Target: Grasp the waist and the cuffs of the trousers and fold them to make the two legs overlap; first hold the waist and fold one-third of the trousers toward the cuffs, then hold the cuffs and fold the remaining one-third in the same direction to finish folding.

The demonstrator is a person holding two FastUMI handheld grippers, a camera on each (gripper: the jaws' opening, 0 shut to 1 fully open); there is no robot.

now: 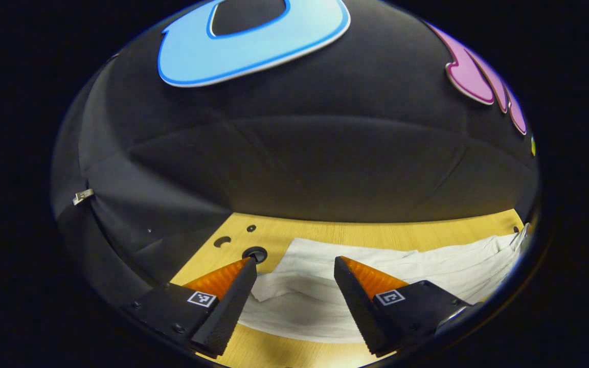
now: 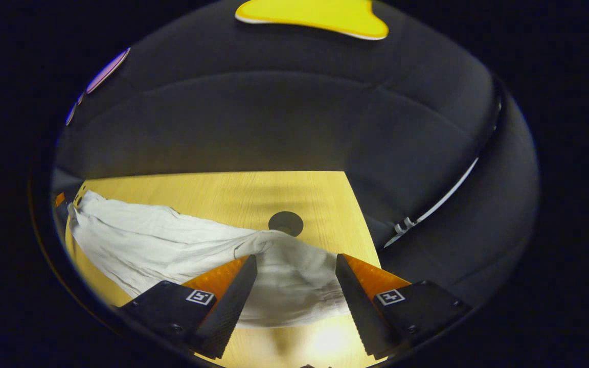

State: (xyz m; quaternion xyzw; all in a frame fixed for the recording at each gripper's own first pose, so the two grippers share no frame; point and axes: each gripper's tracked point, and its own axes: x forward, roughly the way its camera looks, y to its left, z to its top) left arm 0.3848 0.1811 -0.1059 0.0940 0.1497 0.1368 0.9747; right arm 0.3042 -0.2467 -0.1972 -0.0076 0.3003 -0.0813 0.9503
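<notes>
Trousers lie flat on the table; the left gripper and right gripper hover above them, jaws spread, gripping nothing.

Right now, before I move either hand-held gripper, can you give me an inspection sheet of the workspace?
Surface: wooden table, with a round grommet hole.
Job's things: white trousers lying rumpled on the table, not yet folded in thirds.
Clutter: nothing seen.
Grippers: left hand-held gripper open above one end of the trousers; right hand-held gripper open above the other end; neither grips cloth.
Cables: nothing seen.
Surroundings: black cloth wall behind the table.
</notes>
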